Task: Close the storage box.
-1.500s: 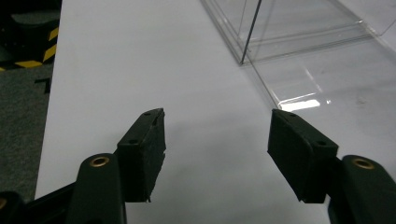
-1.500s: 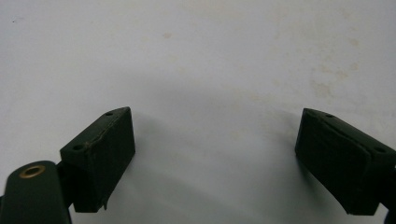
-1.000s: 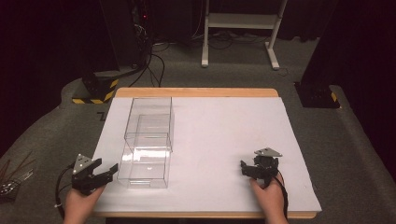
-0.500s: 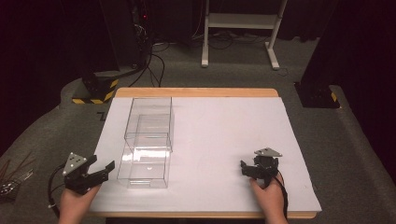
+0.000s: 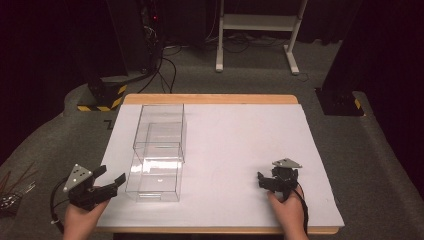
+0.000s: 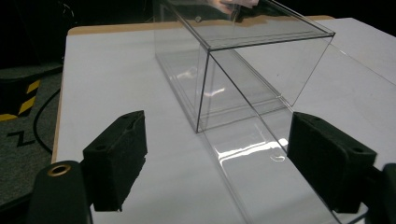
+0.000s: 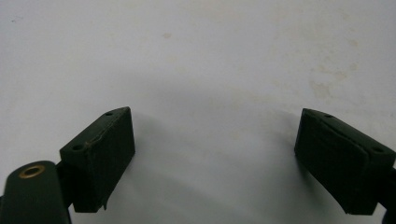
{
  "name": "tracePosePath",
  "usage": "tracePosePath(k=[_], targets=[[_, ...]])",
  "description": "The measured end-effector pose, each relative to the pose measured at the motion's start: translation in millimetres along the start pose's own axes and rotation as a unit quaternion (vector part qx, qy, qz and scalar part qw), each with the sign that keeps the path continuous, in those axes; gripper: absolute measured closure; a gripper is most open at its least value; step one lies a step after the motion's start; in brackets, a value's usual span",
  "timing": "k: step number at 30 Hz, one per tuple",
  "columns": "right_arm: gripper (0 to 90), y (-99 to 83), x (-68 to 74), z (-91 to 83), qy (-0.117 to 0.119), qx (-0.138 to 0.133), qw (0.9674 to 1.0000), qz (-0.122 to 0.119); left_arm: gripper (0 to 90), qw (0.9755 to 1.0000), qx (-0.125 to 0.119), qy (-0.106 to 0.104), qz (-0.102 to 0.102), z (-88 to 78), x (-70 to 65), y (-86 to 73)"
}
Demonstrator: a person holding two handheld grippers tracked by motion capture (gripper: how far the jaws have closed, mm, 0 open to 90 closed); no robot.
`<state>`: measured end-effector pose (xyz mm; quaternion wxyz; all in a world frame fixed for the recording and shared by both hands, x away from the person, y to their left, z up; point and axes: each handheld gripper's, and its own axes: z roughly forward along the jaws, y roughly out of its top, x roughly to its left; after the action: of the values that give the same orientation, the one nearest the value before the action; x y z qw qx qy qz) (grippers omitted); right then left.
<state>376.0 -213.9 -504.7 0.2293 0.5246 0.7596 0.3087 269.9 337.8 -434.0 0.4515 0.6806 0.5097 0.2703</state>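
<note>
Two clear plastic boxes stand end to end on the white sheet: a taller one (image 5: 161,127) behind and a lower one (image 5: 155,175) in front. In the left gripper view the taller box (image 6: 252,56) rises ahead and the lower box (image 6: 261,158) lies close below. My left gripper (image 5: 113,176) hovers just left of the lower box's front corner, pointing at it. Its jaws (image 6: 217,140) have just been opening and stand open; the pads press on nothing. My right gripper (image 5: 267,180) rests low at the front right, open over bare sheet (image 7: 212,126).
The white sheet (image 5: 240,145) covers most of the wooden table (image 5: 210,99). Grey carpet surrounds the table, with cables and a white stand's legs (image 5: 255,35) behind. Small metal tools (image 5: 12,192) lie on the floor at the left.
The left gripper has lifted a little and drawn back from the lower box's corner, and its jaws have spread wider. The right gripper has not moved.
</note>
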Motion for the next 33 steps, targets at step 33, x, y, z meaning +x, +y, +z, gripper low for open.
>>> tracePosePath(k=[33], targets=[[12.4,-0.1,0.0,-0.1,-0.001,-0.001,1.0,-0.002,17.9,0.9994,0.002,-0.032,0.012,-14.5,-24.8,-20.2]])
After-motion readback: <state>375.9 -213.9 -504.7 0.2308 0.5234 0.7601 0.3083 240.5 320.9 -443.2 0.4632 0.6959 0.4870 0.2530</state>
